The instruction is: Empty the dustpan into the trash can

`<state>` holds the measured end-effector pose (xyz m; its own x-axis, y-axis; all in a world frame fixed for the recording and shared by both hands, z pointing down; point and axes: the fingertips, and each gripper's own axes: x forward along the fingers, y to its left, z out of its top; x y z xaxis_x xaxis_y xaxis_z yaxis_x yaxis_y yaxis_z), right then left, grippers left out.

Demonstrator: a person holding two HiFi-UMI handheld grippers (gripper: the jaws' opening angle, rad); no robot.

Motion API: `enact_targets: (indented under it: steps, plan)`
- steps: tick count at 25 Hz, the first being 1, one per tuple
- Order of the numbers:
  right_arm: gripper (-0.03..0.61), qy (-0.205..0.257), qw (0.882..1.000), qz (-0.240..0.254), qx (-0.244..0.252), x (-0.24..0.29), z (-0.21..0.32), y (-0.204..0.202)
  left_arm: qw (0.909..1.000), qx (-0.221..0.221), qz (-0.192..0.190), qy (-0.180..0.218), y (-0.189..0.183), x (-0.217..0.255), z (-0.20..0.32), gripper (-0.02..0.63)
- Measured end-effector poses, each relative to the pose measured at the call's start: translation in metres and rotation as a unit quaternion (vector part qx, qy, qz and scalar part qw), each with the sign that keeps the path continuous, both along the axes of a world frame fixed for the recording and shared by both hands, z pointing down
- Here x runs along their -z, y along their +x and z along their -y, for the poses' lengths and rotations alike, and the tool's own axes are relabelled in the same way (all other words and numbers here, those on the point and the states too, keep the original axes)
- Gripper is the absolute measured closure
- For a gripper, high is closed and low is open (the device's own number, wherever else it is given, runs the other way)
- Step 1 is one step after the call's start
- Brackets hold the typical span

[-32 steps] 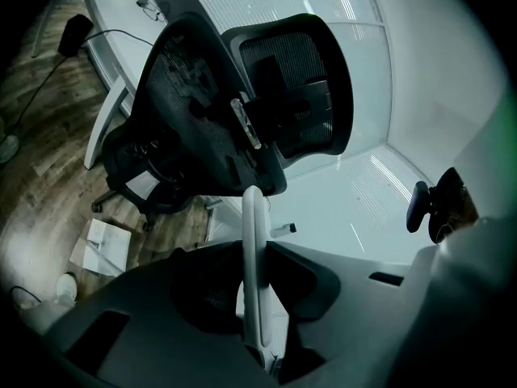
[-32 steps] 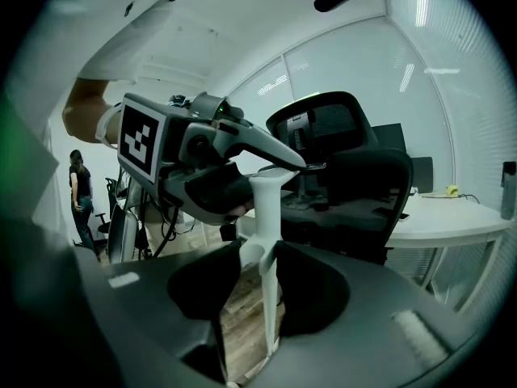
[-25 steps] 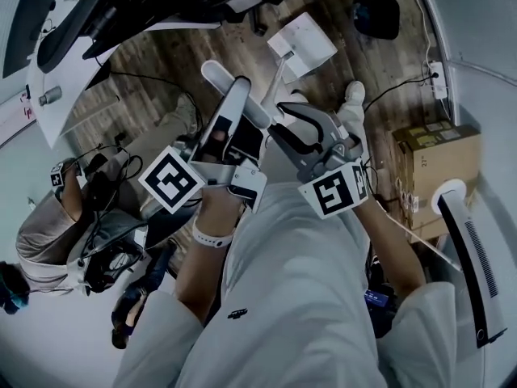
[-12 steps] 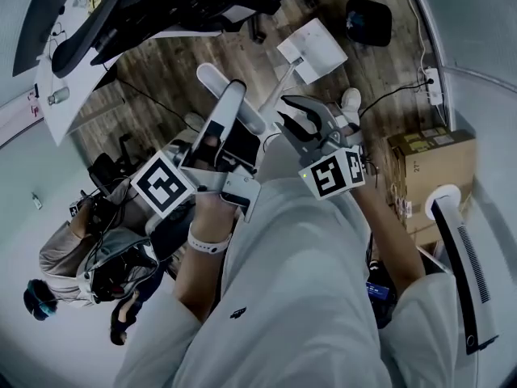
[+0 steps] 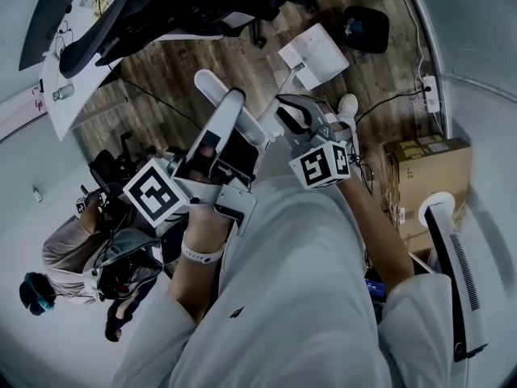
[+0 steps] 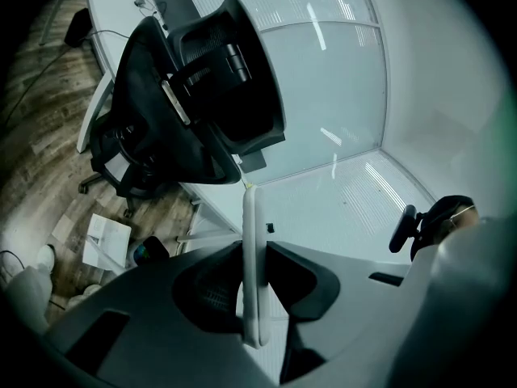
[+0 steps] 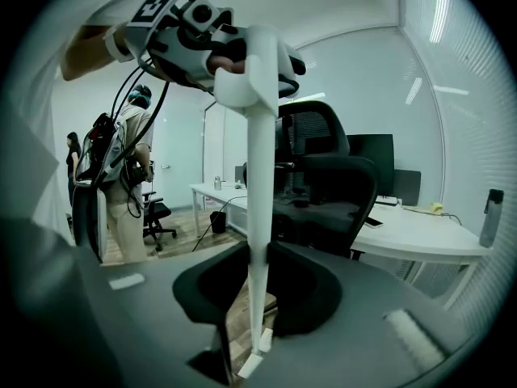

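**A:** Gripping what, exactly, on the left?

**B:** The left gripper has its jaws pressed onto the white handle of the long dustpan, near its top end. The right gripper sits lower. Its jaws have just been closing and now pinch the thin stem from both sides.

**A:** And the pan itself?

**B:** The dustpan is at the far end of that stem, out beyond the person's shoe, and it looks lifted off the wooden floor. Near it stands what I take for the trash can, dark and round. The pan isn't over it yet.

**A:** How will it handle?

**B:** It looks like light, stiff plastic, so weight shouldn't be the trouble. The stem is smooth and narrow, though, so it could twist or slide between the pads. The pan at the far end also gives it leverage. It may swing at the joint too, but I can't tell how it's hinged.

**A:** So where to hold?

**B:** Much as it's held, I'd say: one grip high on the broader handle for steering, one lower on the stem for support. Holding well apart beats holding close together. Tip it slowly, because I can't see what's in the pan, and anything there could scatter across the floor.
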<state>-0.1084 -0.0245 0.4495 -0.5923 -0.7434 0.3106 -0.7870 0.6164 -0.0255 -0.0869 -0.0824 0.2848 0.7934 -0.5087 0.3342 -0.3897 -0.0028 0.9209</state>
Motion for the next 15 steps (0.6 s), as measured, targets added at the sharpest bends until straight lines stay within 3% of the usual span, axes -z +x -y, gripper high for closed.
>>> enact_targets:
  steps: [7,15]
  plan:
    - [0.491,-0.006,1.0,0.003,-0.001,0.016,-0.001,0.012,0.9998,-0.014,-0.014,0.003,0.012,0.015,-0.001,0.526]
    - [0.491,-0.013,0.999,-0.041,0.013,0.03,-0.007,0.031,0.9988,0.005,-0.05,-0.003,0.017,0.027,-0.001,0.525]
